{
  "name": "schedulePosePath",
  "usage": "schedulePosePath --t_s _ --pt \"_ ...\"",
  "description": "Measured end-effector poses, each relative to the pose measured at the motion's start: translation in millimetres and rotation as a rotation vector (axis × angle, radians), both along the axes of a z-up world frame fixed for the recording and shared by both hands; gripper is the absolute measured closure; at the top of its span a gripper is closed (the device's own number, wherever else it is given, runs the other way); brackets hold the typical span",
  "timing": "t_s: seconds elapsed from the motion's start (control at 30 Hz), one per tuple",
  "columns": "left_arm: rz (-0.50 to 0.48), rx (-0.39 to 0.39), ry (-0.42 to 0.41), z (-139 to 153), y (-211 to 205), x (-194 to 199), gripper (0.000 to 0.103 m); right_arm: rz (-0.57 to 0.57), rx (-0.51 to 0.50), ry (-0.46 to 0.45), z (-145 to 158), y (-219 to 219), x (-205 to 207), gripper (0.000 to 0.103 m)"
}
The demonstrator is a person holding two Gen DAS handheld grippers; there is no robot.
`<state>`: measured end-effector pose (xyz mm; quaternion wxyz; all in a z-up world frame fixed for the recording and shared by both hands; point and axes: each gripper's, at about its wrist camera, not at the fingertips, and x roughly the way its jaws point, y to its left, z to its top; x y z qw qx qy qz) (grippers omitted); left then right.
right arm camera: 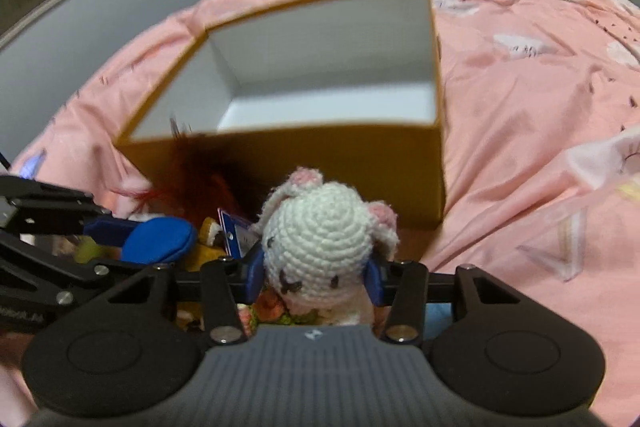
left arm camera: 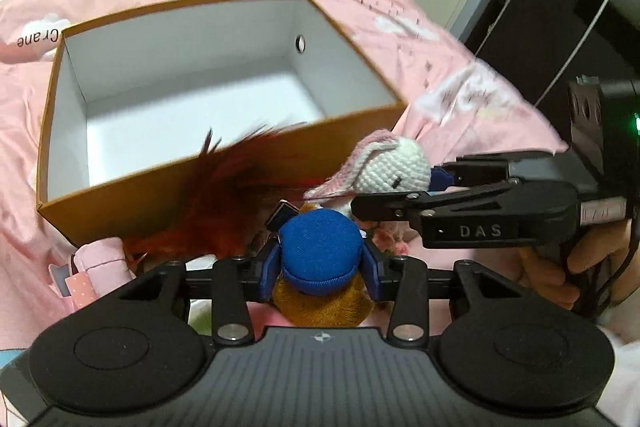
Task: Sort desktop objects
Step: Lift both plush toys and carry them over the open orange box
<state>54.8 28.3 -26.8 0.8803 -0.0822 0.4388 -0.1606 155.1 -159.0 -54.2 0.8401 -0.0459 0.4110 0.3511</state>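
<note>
A: Item one, nearest the lens: the left gripper (left arm camera: 321, 259), its blue pads closed on the blue-capped plush toy (left arm camera: 319, 251). The cap bulges between the pads, brown fur showing below. Location: just short of the box's near wall.

B: Noted. Handling of that one?

A: Soft, light, squashes readily. Judged safe under a firm pinch; the stuffed cap is the sensible place to grip, as it fills the gap and will not slide. No breakage risk.

B: Item two?

A: The right gripper (right arm camera: 316, 267), clamped on the crocheted white rabbit (right arm camera: 320, 247) at the sides of its head. In the left wrist view the rabbit (left arm camera: 390, 167) sits beside the box's near right corner, in front of the wall and outside it.

B: Handling?

A: Yarn surface, good friction, very light, yielding. Its floppy pink ears could snag on the rim; the head is the better hold than an ear.

B: And the landmark itself?

A: Cardboard box (left arm camera: 224, 167), orange outside, white inside, open-topped, nothing seen within. It rests on the pink bedsheet (left arm camera: 400, 27).

B: Remainder?

A: Red feathers (left arm camera: 224, 195) lying against the box's near wall; a small pink item (left arm camera: 102, 259) off the near left corner. A blue card (right arm camera: 234, 235) lies among the pile in front of the box; what it is cannot be told.
</note>
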Motion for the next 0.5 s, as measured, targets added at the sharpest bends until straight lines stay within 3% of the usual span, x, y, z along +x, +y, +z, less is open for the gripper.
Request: schedulePosePath --t_s 0.3,0.5 --pt "-0.009 -0.047 -0.082 46.9 -0.3 -3.1 0.055 0.002 0.067 -0.108 58.6 -25.5 -6.4 0.052" --pt "0.053 -0.087 -0.157 80.1 13.6 2.1 0.055 -0.001 0.140 -0.194 91.6 -31.0 -5.0 0.052"
